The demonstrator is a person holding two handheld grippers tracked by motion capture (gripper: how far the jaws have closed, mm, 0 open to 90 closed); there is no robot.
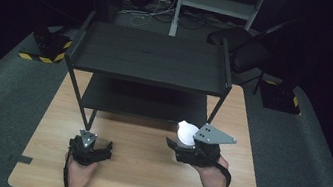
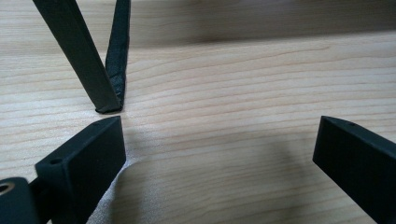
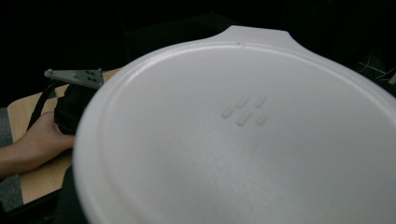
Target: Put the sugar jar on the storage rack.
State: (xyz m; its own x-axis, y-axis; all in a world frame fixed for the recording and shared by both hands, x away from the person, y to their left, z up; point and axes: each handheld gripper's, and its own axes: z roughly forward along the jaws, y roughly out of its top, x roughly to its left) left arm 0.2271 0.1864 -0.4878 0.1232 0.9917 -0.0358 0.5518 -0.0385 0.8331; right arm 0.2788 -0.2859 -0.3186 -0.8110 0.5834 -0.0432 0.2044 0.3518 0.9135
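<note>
The left gripper point(image 1: 104, 150) is a black, blocky unit topped by a small grey three-cornered plate with dark screw holes; a black cable loops from it past the wrist. In its own view its two jaws are matte black rectangular bars, each with a small hole near the tip. The right gripper point(image 1: 177, 145) is black too, its larger grey three-cornered plate dotted with screws, a black cable trailing behind. Both forearms are bare, no sleeves showing.

white plate point(image 3: 243, 140), black rack point(image 1: 152, 58), light wood-grain table point(image 1: 140, 180), black grippers w/ grey plates.
</note>
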